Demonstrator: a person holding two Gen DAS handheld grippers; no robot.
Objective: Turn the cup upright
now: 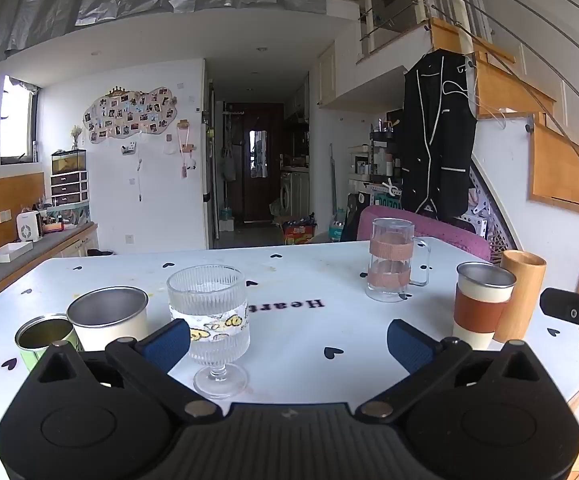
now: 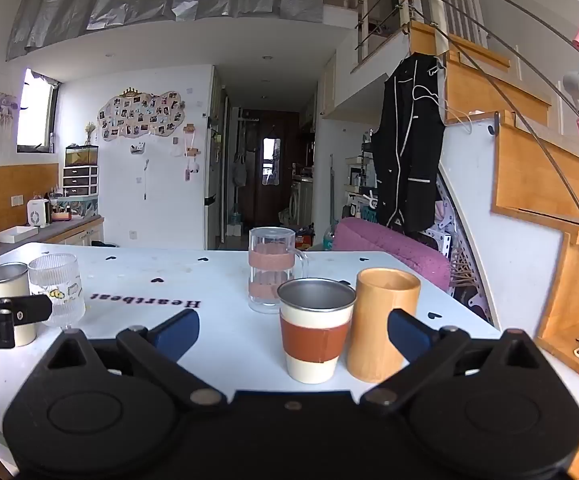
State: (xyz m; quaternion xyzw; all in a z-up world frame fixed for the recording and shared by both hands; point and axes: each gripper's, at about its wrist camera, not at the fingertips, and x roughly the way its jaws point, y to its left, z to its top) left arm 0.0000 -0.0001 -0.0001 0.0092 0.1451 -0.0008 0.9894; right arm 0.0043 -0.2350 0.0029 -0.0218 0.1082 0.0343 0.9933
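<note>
Several cups stand upright on the white table point(image 1: 289, 272). A ribbed stemmed glass point(image 1: 209, 320) stands between my left gripper's point(image 1: 289, 340) open fingers, nearer the left pad; nothing is held. A steel cup point(image 1: 109, 318) and a green tin point(image 1: 45, 338) stand to its left. A glass mug point(image 1: 391, 258) stands further back. In the right wrist view, a steel cup with a brown sleeve point(image 2: 315, 334) and a wooden cup point(image 2: 381, 326) stand between my right gripper's point(image 2: 293, 336) open fingers. The glass mug point(image 2: 271, 268) is behind them.
A pink chair back point(image 2: 389, 248) stands past the table's far edge. A counter point(image 1: 29, 248) runs along the left. The wooden staircase point(image 2: 529, 168) is to the right. The table's right edge point(image 2: 469, 312) is close to the wooden cup.
</note>
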